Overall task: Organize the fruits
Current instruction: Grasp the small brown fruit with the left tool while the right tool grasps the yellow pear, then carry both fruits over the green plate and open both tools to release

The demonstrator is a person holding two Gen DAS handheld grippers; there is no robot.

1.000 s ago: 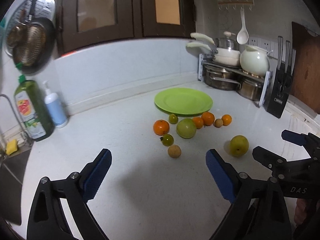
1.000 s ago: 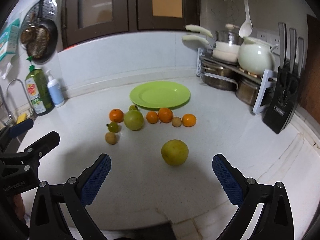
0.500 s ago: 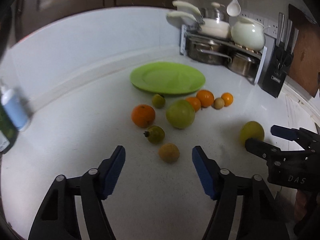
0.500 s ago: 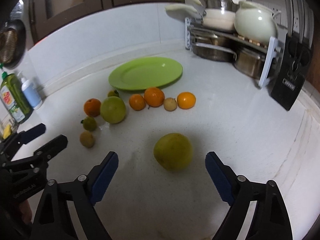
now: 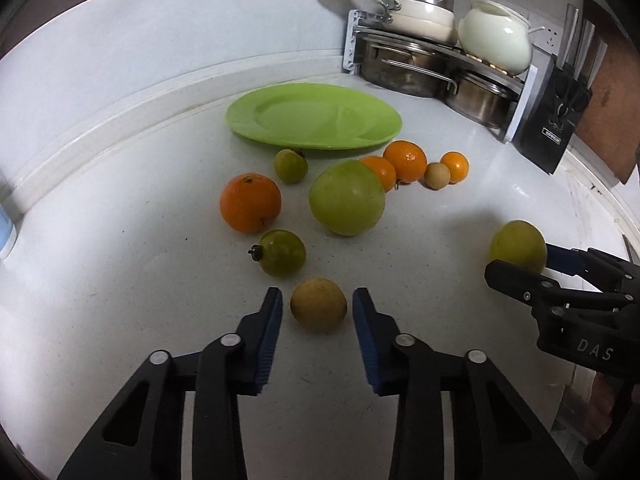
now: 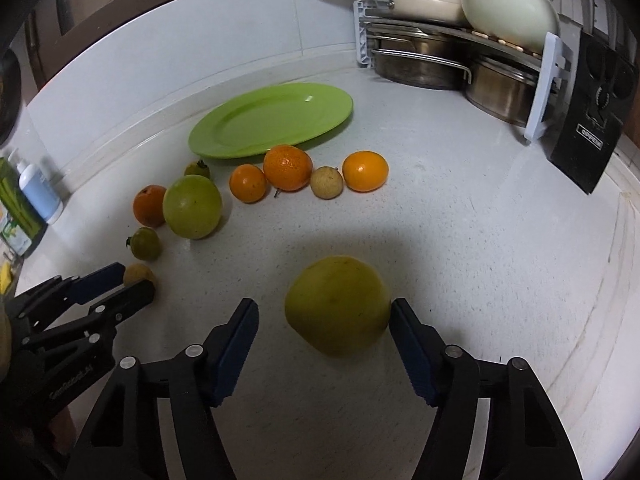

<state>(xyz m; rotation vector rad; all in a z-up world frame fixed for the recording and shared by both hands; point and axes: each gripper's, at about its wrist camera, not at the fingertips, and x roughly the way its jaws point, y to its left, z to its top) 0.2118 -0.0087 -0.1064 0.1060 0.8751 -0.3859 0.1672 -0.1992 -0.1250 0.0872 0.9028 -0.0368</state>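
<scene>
Several fruits lie on the white counter in front of an empty green plate (image 5: 314,116) (image 6: 272,118). My left gripper (image 5: 318,306) is open, its blue pads on either side of a small yellow-brown fruit (image 5: 318,305), small gaps on both sides. My right gripper (image 6: 324,314) is open around a large yellow-green fruit (image 6: 338,306); its right pad touches or nearly touches the fruit, the left pad stands apart. A big green fruit (image 5: 347,198), an orange (image 5: 250,202) and small green fruits (image 5: 282,252) lie between the grippers and the plate.
A metal rack with pots and a white kettle (image 5: 494,42) stands at the back right. A black knife block (image 5: 554,120) is to its right. A soap bottle (image 6: 40,194) stands at the left. More small oranges (image 6: 365,171) lie near the plate.
Both grippers have moved forward and down to the fruits and narrowed. The left now brackets the small yellow-brown fruit, the right brackets the large yellow-green one.
</scene>
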